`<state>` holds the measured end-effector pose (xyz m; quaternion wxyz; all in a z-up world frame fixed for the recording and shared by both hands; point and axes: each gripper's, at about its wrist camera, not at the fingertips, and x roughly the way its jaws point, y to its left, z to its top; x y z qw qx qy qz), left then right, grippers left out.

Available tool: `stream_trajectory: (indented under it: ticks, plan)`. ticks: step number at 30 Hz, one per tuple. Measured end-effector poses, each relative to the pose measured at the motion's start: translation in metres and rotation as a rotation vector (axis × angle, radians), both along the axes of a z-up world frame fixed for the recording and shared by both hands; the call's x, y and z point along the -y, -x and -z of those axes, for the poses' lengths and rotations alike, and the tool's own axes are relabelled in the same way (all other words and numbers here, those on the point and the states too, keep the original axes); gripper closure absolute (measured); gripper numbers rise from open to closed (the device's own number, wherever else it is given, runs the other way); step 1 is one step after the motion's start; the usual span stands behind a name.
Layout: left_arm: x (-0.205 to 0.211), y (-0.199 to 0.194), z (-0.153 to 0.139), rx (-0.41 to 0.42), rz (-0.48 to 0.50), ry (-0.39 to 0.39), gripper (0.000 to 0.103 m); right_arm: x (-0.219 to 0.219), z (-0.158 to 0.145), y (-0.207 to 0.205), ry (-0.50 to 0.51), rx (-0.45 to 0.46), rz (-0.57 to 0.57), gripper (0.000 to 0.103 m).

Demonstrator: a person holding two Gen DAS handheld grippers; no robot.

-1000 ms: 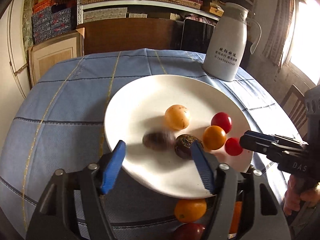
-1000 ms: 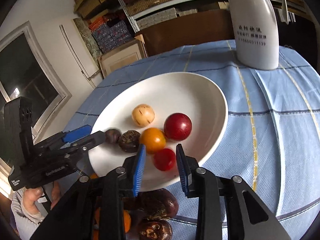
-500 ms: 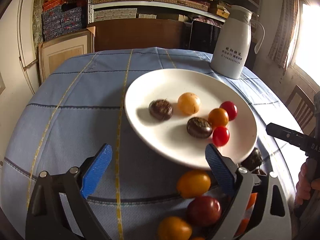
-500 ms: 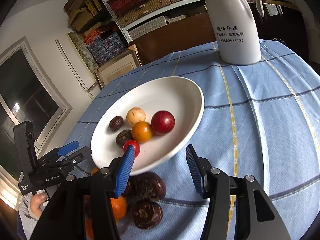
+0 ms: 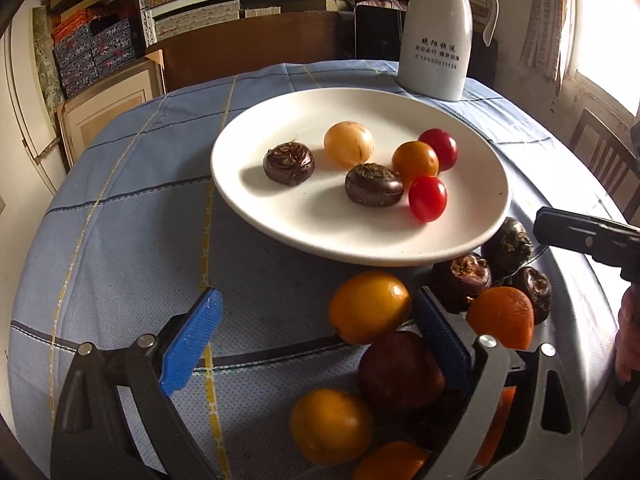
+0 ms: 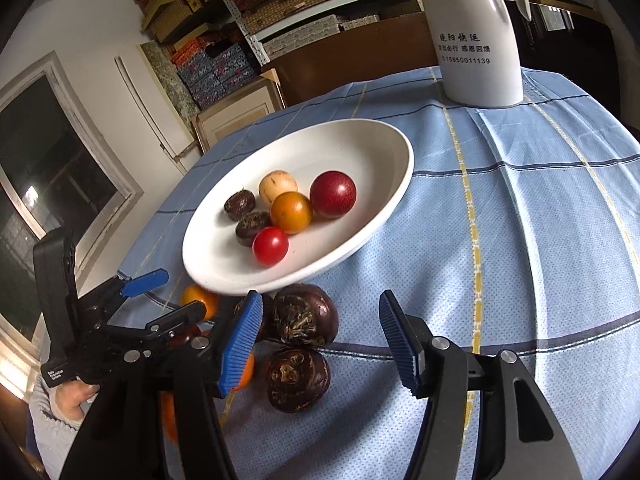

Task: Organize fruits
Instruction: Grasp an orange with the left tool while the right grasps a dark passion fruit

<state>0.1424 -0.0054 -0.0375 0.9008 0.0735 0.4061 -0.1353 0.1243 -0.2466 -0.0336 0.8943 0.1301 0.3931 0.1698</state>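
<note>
Both blue-padded grippers stand spread and empty: the left gripper (image 5: 316, 338) wide, the right gripper (image 6: 320, 334) having just opened. Lower centre, loose oranges (image 5: 369, 307) and dark, rough water chestnuts (image 6: 305, 315), probably, crowd the blue tablecloth (image 6: 520, 216). Beyond sits the white plate (image 5: 304, 120) with six small fruits.

Colours and patterns on the bench

A pale blue cloth (image 5: 132, 240) crossed by dark blue and yellow lines is spread over the bench. On the white plate (image 5: 280, 216), two red tomatoes (image 5: 427, 198), an orange one (image 5: 415, 160), a pale yellow fruit (image 5: 349, 143) and dark brown chestnuts (image 5: 289, 162) are seen. A white jug (image 5: 436, 40) bears black lettering. Blue ribbed pads (image 6: 400, 340) are fitted to black hand-held grippers.
</note>
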Motion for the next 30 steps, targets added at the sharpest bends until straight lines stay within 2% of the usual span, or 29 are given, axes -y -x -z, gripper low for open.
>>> stream_trajectory:
  ticks: [7,10,12,14,21,23,27,30]
  plan:
    - [-0.002,-0.005,0.002,-0.014,-0.002,0.025,0.011,-0.010,0.011,-0.004,0.046,-0.032,-0.014,0.042]
    - [0.000,-0.006,0.003,-0.030,0.027,0.047,0.022,-0.015,0.015,-0.005,0.068,-0.040,-0.023,0.042]
    - [0.004,-0.005,0.003,-0.028,0.042,0.039,0.025,-0.018,0.016,-0.006,0.074,-0.042,-0.027,0.042]
    - [0.007,-0.004,0.003,-0.028,0.058,0.041,0.032,-0.019,0.017,-0.007,0.075,-0.042,-0.029,0.042]
    - [0.015,-0.005,0.005,-0.047,0.089,0.059,0.038,-0.027,0.018,-0.012,0.091,-0.034,-0.038,0.042]
    - [0.016,-0.005,0.005,-0.047,0.094,0.064,0.044,-0.028,0.018,-0.012,0.096,-0.031,-0.042,0.042]
    - [0.021,-0.003,0.004,-0.043,0.109,0.069,0.051,-0.028,0.019,-0.013,0.080,-0.030,-0.055,0.060]
    - [0.021,-0.001,0.004,-0.041,0.107,0.075,0.054,-0.028,0.018,-0.013,0.079,-0.027,-0.056,0.060]
